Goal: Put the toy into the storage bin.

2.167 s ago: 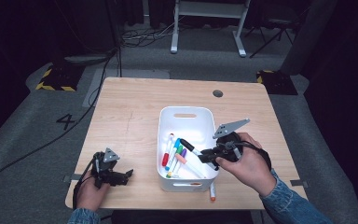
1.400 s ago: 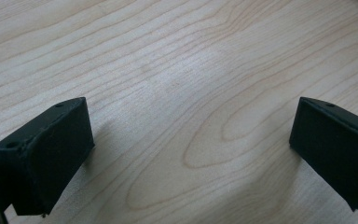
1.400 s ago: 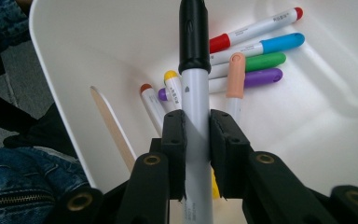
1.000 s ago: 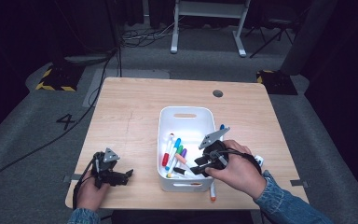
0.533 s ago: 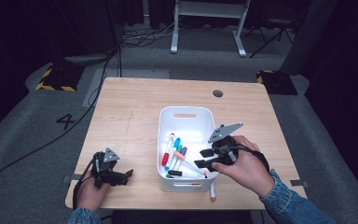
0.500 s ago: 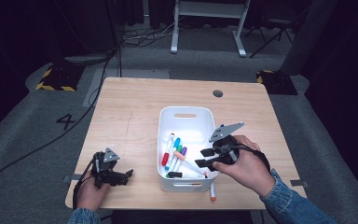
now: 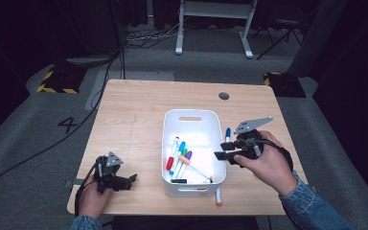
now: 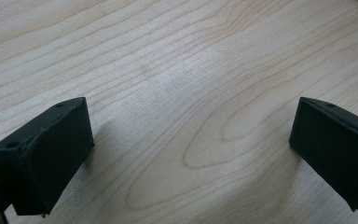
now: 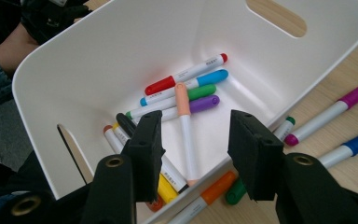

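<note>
White bin [image 9: 98, 60] on the bench [image 7: 139, 115] held most markers [image 9: 182, 84], so the right gripper [image 9: 193, 140], spread and seemingly empty above it, probably needed the loose markers [image 9: 326, 114] alongside next.

A round grommet hole [image 7: 224, 96] sits in the wooden table [image 7: 139, 115] near its far edge. Beyond the table, a white desk frame [image 7: 211, 24] stands on grey carpet. Left of the table lie a yellow-black striped floor plate [image 7: 57, 79], black cables [image 7: 124, 45] and a painted number 4 [image 7: 68, 124].
</note>
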A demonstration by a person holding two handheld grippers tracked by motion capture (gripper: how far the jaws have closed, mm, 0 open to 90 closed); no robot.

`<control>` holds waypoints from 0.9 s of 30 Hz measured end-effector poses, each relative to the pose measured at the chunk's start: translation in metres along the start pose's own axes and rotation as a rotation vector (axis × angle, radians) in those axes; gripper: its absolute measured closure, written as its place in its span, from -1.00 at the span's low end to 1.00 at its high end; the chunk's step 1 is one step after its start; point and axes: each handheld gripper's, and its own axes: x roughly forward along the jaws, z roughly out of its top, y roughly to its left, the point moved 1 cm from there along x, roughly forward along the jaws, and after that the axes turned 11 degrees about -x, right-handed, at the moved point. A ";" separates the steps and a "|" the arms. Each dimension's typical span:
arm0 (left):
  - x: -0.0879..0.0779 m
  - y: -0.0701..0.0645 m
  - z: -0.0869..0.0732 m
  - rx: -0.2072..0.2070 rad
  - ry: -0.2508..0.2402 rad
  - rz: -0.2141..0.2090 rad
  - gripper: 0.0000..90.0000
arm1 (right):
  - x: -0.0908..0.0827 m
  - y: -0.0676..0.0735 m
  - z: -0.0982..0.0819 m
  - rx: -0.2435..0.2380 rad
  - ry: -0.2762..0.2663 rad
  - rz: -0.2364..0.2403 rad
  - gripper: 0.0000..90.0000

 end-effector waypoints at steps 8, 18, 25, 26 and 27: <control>-0.001 0.001 -0.001 0.004 0.004 0.003 -1.00 | -0.009 -0.024 -0.007 0.045 -0.008 -0.035 0.24; -0.001 0.001 -0.001 0.004 0.004 0.000 -1.00 | 0.000 -0.063 -0.022 0.142 0.007 -0.091 0.19; -0.001 0.001 -0.001 0.004 0.004 0.000 -1.00 | 0.018 -0.090 -0.034 0.183 0.003 -0.116 0.12; -0.001 0.001 -0.001 0.004 0.004 0.000 -1.00 | 0.021 -0.093 -0.036 0.191 0.005 -0.118 0.12; -0.001 0.001 -0.001 0.004 0.004 0.000 -1.00 | 0.024 -0.095 -0.038 0.194 0.007 -0.120 0.10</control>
